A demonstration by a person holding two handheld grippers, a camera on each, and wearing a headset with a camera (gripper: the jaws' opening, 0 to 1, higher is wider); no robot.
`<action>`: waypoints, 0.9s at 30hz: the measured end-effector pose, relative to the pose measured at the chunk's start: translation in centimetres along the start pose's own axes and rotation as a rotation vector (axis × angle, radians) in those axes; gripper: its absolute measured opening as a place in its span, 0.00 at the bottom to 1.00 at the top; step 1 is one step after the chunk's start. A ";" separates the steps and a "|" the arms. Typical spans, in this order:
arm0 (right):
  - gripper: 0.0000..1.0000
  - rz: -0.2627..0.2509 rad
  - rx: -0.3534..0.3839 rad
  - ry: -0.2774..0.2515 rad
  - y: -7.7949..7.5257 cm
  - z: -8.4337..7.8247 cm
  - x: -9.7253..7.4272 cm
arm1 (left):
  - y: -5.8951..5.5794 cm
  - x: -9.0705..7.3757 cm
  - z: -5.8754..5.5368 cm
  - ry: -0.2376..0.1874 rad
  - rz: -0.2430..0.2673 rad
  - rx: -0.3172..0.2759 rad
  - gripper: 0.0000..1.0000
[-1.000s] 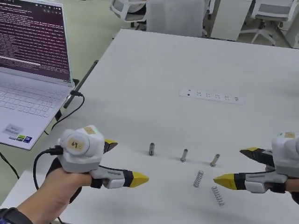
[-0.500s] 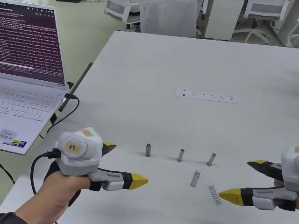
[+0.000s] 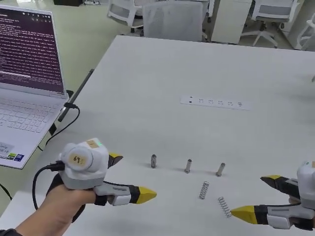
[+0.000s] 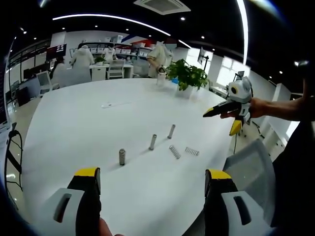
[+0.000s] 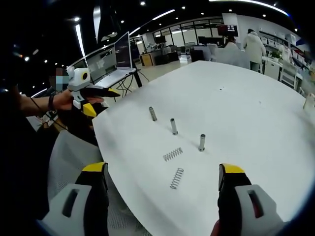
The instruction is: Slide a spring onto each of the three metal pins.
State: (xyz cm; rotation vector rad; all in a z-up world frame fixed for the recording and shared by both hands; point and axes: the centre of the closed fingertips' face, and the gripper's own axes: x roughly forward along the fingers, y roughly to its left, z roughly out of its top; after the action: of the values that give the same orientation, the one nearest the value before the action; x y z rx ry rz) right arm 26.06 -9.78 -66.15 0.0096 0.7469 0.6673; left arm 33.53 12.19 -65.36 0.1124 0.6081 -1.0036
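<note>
Three short metal pins stand in a row on the white table: the left pin (image 3: 153,161) looks wrapped in a spring, while the middle pin (image 3: 188,165) and right pin (image 3: 220,169) are bare. Two loose springs (image 3: 204,190) (image 3: 224,206) lie just in front of them. My left gripper (image 3: 130,176) is open and holds nothing, left of the pins. My right gripper (image 3: 256,196) is open too, right of the nearer spring. The left gripper view shows the pins (image 4: 153,141) and springs (image 4: 174,151) past my open gripper (image 4: 152,174). The right gripper view shows the springs (image 5: 176,178) ahead of its open gripper (image 5: 162,169).
An open laptop (image 3: 27,83) sits at the far left with a black cable (image 3: 69,110) running off it. A white power strip (image 3: 215,103) lies farther back on the table (image 3: 197,64). Office chairs (image 3: 172,19) stand beyond the far edge.
My right gripper has drawn back from the loose springs toward the near right, still open. The left gripper has barely moved. The head camera has shifted a little.
</note>
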 end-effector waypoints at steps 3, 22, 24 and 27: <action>0.91 0.002 0.004 0.000 0.1 -0.1 0.0 | -0.1 0.3 0.1 0.003 -0.005 0.006 0.84; 0.89 -0.020 0.030 -0.012 -0.5 -0.9 -1.2 | -2.9 4.0 1.3 0.024 -0.083 0.044 0.81; 0.89 -0.020 0.032 -0.012 -0.6 -1.0 -1.2 | -3.3 4.6 1.3 0.029 -0.095 0.047 0.81; 0.88 -0.023 0.039 -0.014 -0.8 -1.3 -1.4 | -3.7 5.2 1.2 0.036 -0.105 0.050 0.81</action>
State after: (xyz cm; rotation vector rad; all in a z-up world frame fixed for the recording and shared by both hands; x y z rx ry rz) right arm 24.88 -11.47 -66.43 0.0414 0.7457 0.6297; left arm 33.09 5.81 -66.43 0.1440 0.6270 -1.1209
